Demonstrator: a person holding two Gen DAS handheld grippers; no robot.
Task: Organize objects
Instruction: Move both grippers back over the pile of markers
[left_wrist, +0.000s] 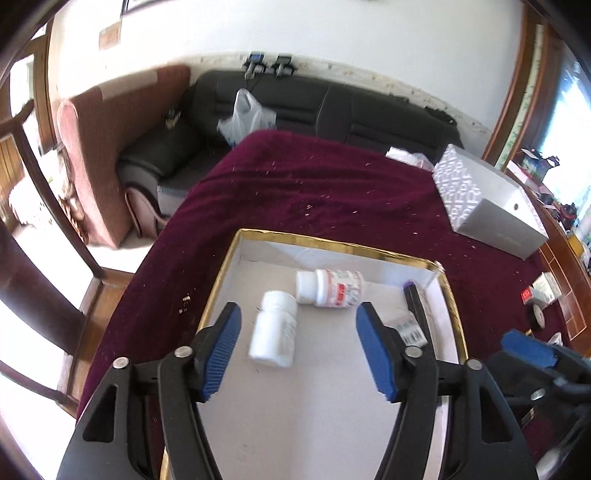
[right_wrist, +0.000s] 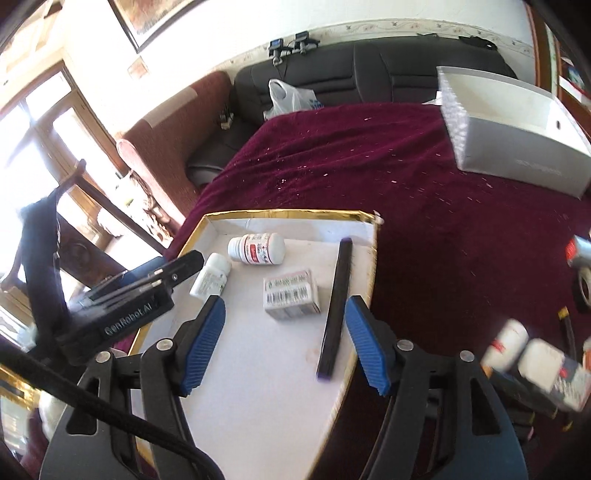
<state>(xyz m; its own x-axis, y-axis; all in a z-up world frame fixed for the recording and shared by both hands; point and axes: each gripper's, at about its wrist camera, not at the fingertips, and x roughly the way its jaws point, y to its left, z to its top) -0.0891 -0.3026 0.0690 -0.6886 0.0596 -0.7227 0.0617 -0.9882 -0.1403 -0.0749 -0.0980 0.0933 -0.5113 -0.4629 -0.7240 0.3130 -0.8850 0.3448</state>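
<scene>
A white tray with a gold rim (left_wrist: 332, 245) (right_wrist: 280, 215) lies on the maroon cloth. In it lie a plain white pill bottle (left_wrist: 274, 328) (right_wrist: 210, 275), a red-labelled white bottle (left_wrist: 330, 288) (right_wrist: 256, 248), a small barcoded box (right_wrist: 291, 294) (left_wrist: 408, 329) and a long black stick (right_wrist: 336, 306) (left_wrist: 417, 306). My left gripper (left_wrist: 297, 347) is open and empty over the tray, just above the plain bottle; it also shows at the left of the right wrist view (right_wrist: 147, 284). My right gripper (right_wrist: 284, 341) is open and empty over the tray's near half, between box and stick.
A grey patterned box (left_wrist: 487, 201) (right_wrist: 517, 136) stands at the far right of the cloth. Several loose bottles and boxes (right_wrist: 535, 362) and a tape roll (right_wrist: 585, 290) lie right of the tray. A black sofa (left_wrist: 332, 107) with a plastic bag (left_wrist: 245, 118) sits behind the table.
</scene>
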